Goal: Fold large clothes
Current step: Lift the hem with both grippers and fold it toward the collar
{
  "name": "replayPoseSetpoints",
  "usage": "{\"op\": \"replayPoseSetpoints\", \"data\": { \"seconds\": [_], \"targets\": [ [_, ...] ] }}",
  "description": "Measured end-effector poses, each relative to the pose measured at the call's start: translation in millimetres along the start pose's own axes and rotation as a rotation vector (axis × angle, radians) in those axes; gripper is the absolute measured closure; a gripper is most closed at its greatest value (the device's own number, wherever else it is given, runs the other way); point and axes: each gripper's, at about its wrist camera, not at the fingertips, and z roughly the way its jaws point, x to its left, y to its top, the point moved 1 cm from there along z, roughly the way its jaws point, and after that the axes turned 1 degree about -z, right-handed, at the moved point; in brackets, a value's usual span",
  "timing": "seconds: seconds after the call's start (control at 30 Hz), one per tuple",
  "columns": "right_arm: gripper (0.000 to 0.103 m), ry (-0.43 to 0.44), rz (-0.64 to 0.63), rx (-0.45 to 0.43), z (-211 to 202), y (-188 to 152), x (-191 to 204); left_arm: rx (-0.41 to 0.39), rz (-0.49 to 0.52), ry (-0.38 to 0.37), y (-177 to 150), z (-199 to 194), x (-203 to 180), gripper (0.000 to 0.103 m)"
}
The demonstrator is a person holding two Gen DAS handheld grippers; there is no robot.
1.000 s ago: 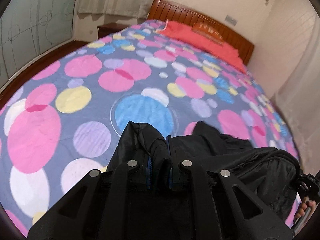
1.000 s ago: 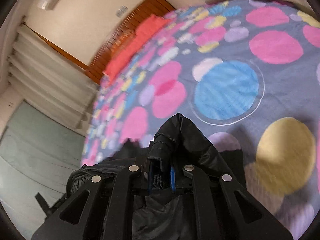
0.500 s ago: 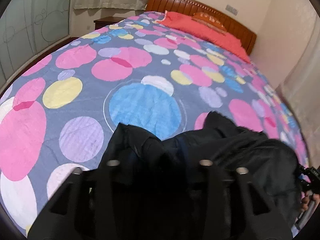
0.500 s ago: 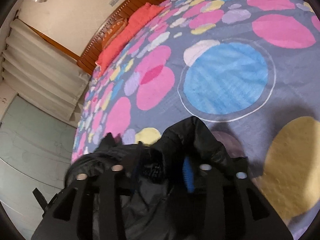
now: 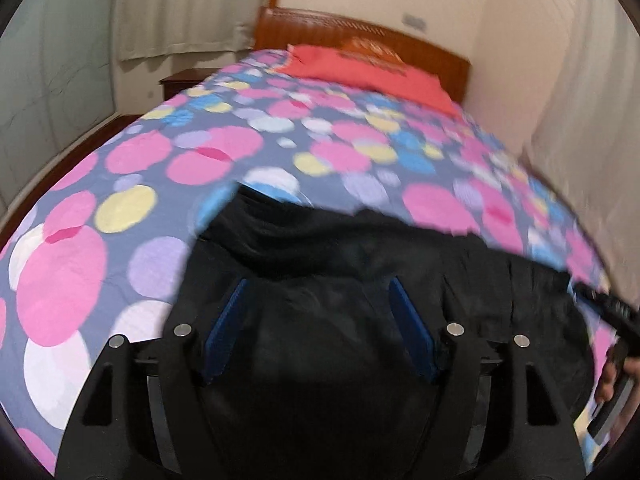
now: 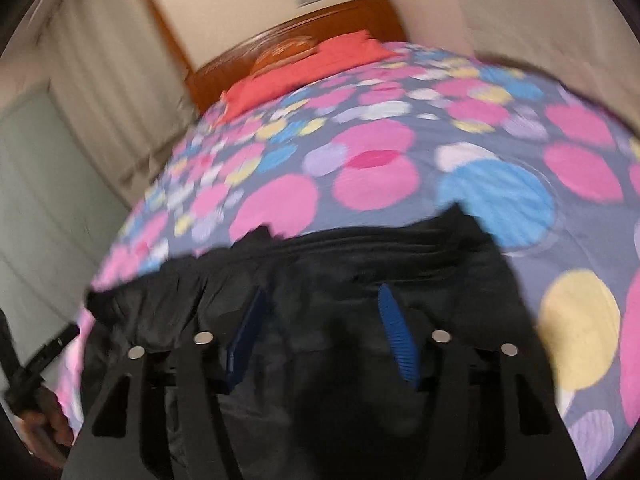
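A black padded garment (image 5: 340,240) lies bunched on the near part of the spotted bedspread (image 5: 200,160); it also fills the lower half of the right wrist view (image 6: 380,252). My left gripper (image 5: 318,284) hovers over it with its jaws opening, blue pads (image 5: 226,328) wide apart, and the cloth lies below and between them without being pinched. My right gripper (image 6: 322,292) is also opening above the garment, and its pads (image 6: 396,332) are clear of the cloth. Both views are blurred by motion.
Red pillows (image 5: 372,72) lie against a wooden headboard (image 5: 320,28) at the far end of the bed. A dark nightstand (image 5: 180,80) and curtains stand at the far left. A hand (image 5: 612,380) shows at the right edge, another hand (image 6: 44,424) at the left edge.
Both grippers were shut on folds of the black garment; both have opened and let it drop onto the bed. Both have drawn back and rolled, so more of the garment shows.
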Motion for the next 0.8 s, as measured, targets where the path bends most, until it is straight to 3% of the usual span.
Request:
{"op": "replayPoseSetpoints", "data": {
  "seconds": [0.1,0.23,0.37,0.5,0.8],
  "targets": [
    [0.048,0.012,-0.056,0.012,21.3,1.4,30.3,-0.004,-0.001,0.000,0.7,18.2,-17.6,0.032],
    [0.048,-0.044,-0.160,0.038,53.4,-3.1,57.0,-0.001,0.001,0.041,2.5,49.2,-29.2,0.032],
    [0.048,-0.097,-0.216,0.073,79.7,-12.0,60.2,0.073,0.022,0.114,-8.8,88.1,-28.5,0.031],
    [0.047,-0.123,-0.232,0.111,100.1,-22.0,59.2,0.059,0.045,0.145,-15.7,99.6,-31.6,0.029],
    [0.047,-0.168,-0.265,0.082,112.3,-33.3,60.8,0.057,0.098,0.223,-24.9,119.1,-42.1,0.028]
  ]
}}
